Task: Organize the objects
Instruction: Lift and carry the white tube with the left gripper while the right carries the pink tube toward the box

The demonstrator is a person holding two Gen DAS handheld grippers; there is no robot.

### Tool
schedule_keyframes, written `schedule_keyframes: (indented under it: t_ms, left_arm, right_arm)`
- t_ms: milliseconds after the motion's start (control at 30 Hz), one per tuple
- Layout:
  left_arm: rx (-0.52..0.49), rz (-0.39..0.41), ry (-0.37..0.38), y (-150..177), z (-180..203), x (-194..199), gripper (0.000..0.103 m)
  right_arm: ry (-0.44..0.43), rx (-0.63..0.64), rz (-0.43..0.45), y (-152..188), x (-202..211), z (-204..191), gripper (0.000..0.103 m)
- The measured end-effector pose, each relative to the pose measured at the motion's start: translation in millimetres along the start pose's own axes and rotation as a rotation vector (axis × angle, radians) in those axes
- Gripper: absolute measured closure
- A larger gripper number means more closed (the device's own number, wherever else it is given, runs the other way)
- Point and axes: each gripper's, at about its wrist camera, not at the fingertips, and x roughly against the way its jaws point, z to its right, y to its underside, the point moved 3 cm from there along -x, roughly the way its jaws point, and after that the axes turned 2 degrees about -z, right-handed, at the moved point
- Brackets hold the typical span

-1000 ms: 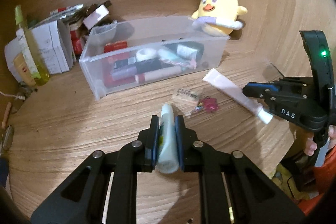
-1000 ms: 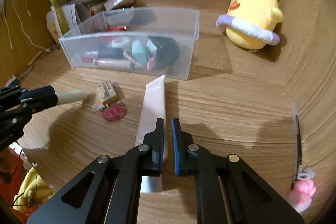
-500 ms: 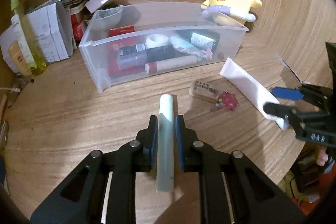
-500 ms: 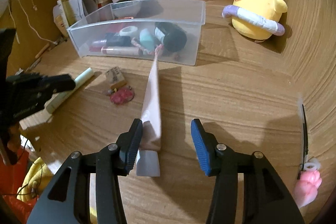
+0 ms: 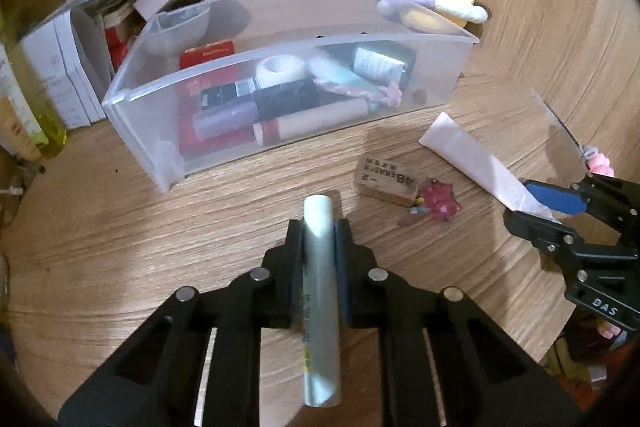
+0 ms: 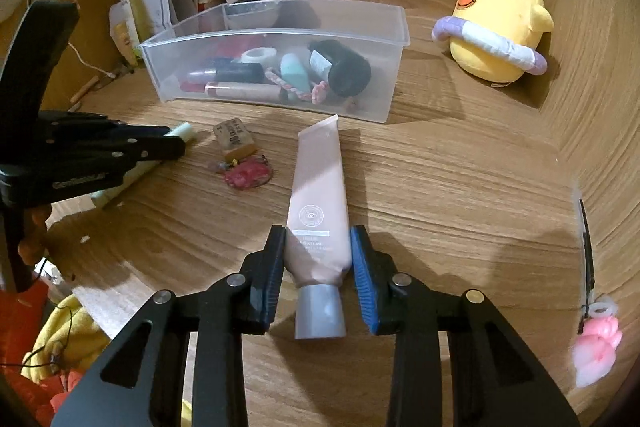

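My left gripper (image 5: 318, 233) is shut on a pale green tube (image 5: 320, 287) and holds it in front of the clear plastic bin (image 5: 152, 147), which holds several cosmetics. My right gripper (image 6: 319, 247) is open, its blue pads on either side of a pink tube (image 6: 318, 199) with a grey cap that lies flat on the wooden table. The right gripper also shows in the left wrist view (image 5: 532, 205) at the pink tube's cap end (image 5: 476, 159). The left gripper (image 6: 176, 143) shows at the left of the right wrist view with the green tube (image 6: 182, 131).
An eraser (image 5: 388, 181) and a pink charm (image 5: 438, 201) lie between the two tubes. A yellow plush chick (image 6: 500, 23) stands at the back right. Boxes and bottles (image 5: 60, 75) crowd the back left. A hair clip with a pink paw (image 6: 594, 339) lies at the right edge.
My right gripper opened and settled around the pink tube, which rotated from on edge to lying flat. My left gripper moved closer to the bin with the green tube.
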Motion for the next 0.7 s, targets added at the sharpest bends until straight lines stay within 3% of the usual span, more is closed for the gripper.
schedule_keyframes:
  t_ms: [233, 700]
  left_arm:
    - [0.013, 0.082, -0.01, -3, -1, 13, 0.088]
    - [0.087, 0.284, -0.034, -17, -7, 86, 0.088]
  right_arm:
    - [-0.003, -0.031, 0.041, -4, 14, 3, 0.073]
    - [-0.003, -0.042, 0.208, -35, 68, 8, 0.073]
